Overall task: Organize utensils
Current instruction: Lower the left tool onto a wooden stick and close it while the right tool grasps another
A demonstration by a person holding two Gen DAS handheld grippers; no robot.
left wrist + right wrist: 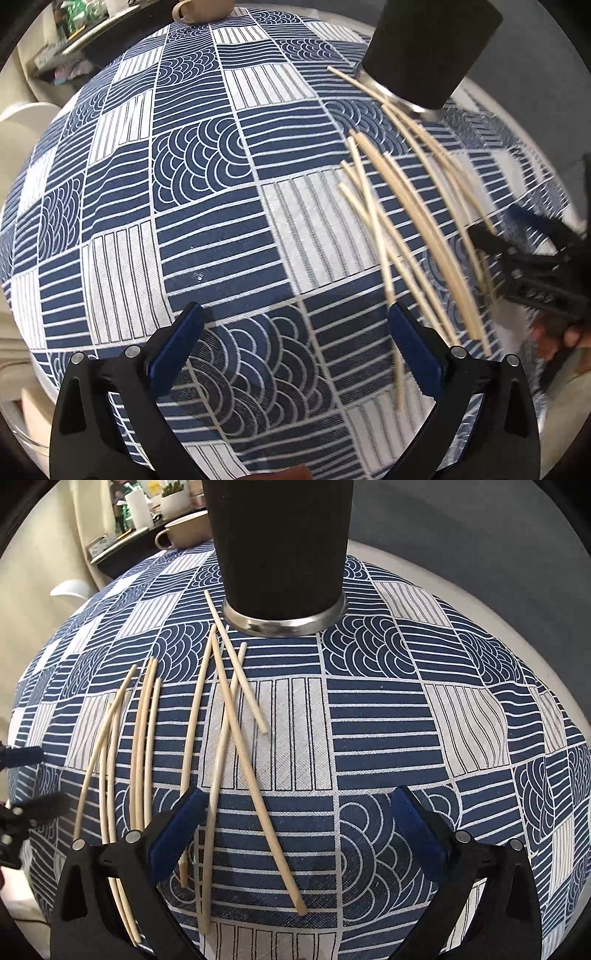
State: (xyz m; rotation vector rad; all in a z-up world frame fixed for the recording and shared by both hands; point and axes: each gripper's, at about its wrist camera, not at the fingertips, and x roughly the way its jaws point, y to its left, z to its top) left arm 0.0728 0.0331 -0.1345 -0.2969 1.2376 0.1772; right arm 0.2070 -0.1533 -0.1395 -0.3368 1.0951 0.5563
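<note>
Chopsticks [229, 716] of pale wood lie scattered on the blue-and-white patterned table [388, 716], beside the tall black metal-based cup [280, 554] near its far edge. Your left tongs [295, 347] and right tongs [295, 830] are both apart and empty. Gathering seems not yet begun; next, close on one stick.

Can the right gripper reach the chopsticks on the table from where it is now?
Probably yes. The right gripper is open above the chopsticks, which lie loose on the tablecloth; nothing covers them, and the black cup stands beyond.
</note>
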